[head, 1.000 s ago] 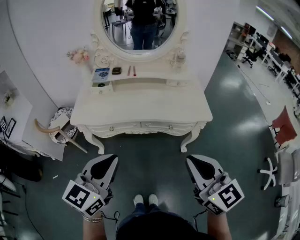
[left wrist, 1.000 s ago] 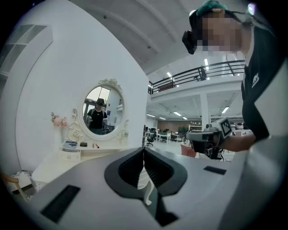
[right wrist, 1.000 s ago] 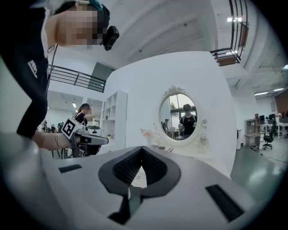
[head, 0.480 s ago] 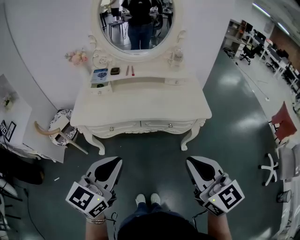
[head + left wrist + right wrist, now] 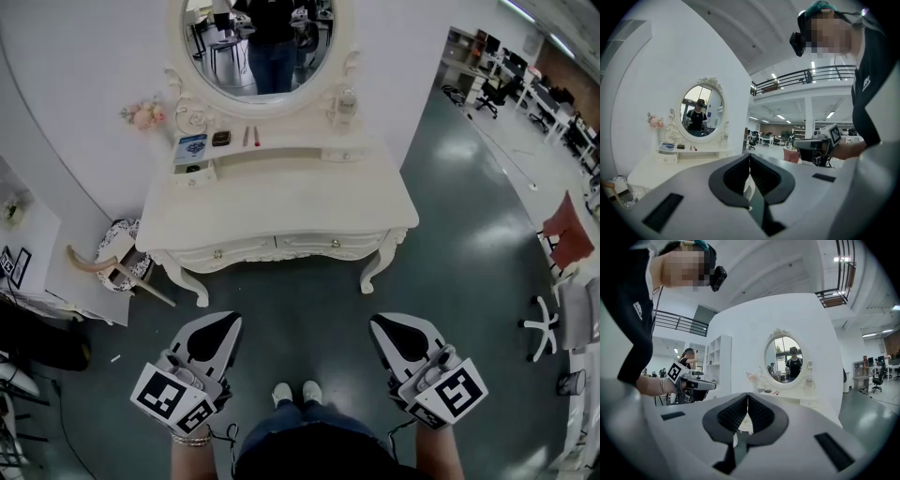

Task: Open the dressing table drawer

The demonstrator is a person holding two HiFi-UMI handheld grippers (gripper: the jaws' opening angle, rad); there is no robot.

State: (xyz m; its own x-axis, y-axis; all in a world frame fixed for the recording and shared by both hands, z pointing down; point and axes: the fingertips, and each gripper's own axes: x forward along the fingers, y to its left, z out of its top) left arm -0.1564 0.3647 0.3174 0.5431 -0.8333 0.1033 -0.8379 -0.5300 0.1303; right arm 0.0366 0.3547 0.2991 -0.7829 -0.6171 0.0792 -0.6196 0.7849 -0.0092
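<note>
Not much is changing: the dressing table (image 5: 281, 202) is just sliding a touch up and left in the head view compared with a second back, while both tools are staying parked low by the person's shoes (image 5: 292, 394), so the task isn't really getting going yet. The two drawers (image 5: 277, 247) are sitting closed under the tabletop, well apart from the left gripper (image 5: 217, 328) and right gripper (image 5: 389, 328), both with jaws pressed together on nothing. The head view is showing the drawer knobs (image 5: 335, 243). The gripper views are mostly catching the mirror (image 5: 785, 357), with their own jaws blocking the drawer fronts.
</note>
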